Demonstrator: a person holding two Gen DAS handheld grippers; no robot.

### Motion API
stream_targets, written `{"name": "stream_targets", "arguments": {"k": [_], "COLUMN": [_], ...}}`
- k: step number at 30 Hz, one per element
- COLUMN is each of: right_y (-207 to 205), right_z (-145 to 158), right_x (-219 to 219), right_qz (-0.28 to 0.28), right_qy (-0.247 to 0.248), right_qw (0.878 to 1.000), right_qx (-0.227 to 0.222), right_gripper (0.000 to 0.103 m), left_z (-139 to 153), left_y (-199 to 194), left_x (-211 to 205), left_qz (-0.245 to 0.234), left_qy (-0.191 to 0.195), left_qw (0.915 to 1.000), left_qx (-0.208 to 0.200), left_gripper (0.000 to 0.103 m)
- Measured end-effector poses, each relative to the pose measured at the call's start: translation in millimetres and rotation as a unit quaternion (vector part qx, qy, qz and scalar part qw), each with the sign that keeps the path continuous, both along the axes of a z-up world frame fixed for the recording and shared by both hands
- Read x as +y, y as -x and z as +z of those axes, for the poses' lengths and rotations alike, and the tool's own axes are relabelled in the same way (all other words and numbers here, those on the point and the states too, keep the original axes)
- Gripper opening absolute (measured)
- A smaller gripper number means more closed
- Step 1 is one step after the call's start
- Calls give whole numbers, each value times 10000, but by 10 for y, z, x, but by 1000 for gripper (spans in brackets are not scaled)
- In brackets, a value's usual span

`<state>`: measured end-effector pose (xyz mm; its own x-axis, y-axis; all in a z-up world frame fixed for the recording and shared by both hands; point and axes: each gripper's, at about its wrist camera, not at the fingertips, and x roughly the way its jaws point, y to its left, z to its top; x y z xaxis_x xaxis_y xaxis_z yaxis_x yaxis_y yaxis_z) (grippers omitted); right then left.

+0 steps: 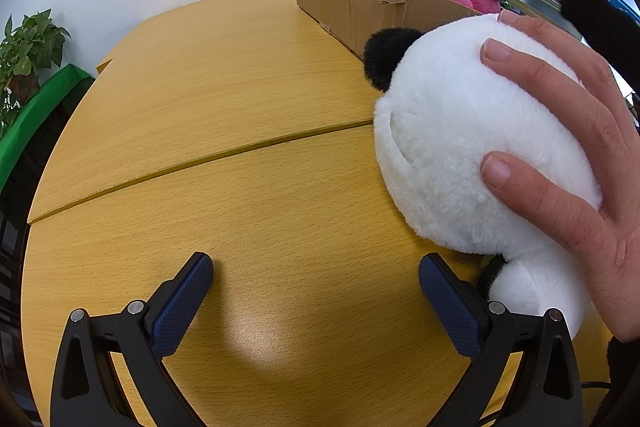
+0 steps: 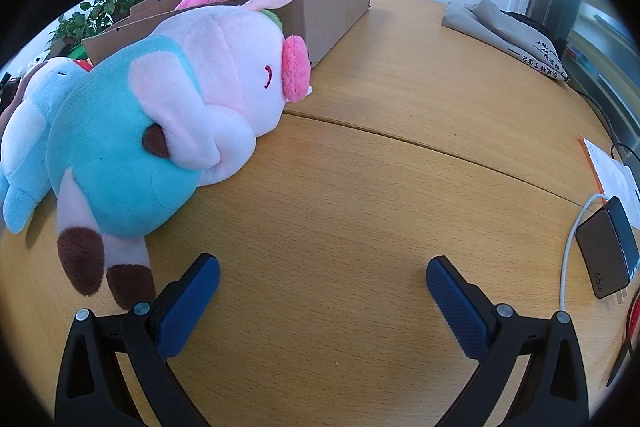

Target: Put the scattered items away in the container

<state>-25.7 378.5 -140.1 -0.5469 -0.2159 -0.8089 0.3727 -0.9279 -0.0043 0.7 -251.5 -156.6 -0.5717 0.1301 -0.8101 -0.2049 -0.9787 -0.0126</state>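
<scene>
Plush, light and squashy, the panda toy [image 1: 460, 147] and pig toy [image 2: 160, 115] are lying outside the cardboard box [image 2: 328, 19]; pinching a rounded body suits. Both tongs [image 1: 316, 283] [image 2: 322, 287] are gaping, holding nothing.

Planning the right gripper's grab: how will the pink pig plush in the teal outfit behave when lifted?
The pink pig plush in the teal outfit looks soft and stuffed, so it probably squashes between the right gripper pads. Its brown-tipped legs lie loose and would likely dangle. It seems light for its bulk and unlikely to slip.

Bare hand [image 1: 580, 155] on panda plush [image 1: 452, 155] — tongs [image 1: 316, 267] spread, empty.
</scene>
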Motion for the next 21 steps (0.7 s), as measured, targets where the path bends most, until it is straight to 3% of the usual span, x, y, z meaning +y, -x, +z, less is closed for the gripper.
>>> {"name": "stream_targets", "arguments": {"k": [21], "right_y": [-5], "right_z": [2], "right_x": [-3], "right_qz": [2], "right_qy": [0], "right_qw": [10000], "right_qx": [0], "right_gripper": [103], "left_z": [-11], "left_y": [-36], "left_x": [43], "left_qz": [-1], "left_qy": [0], "left_qw": [10000], "left_qx": [0], "left_gripper": [103]}}
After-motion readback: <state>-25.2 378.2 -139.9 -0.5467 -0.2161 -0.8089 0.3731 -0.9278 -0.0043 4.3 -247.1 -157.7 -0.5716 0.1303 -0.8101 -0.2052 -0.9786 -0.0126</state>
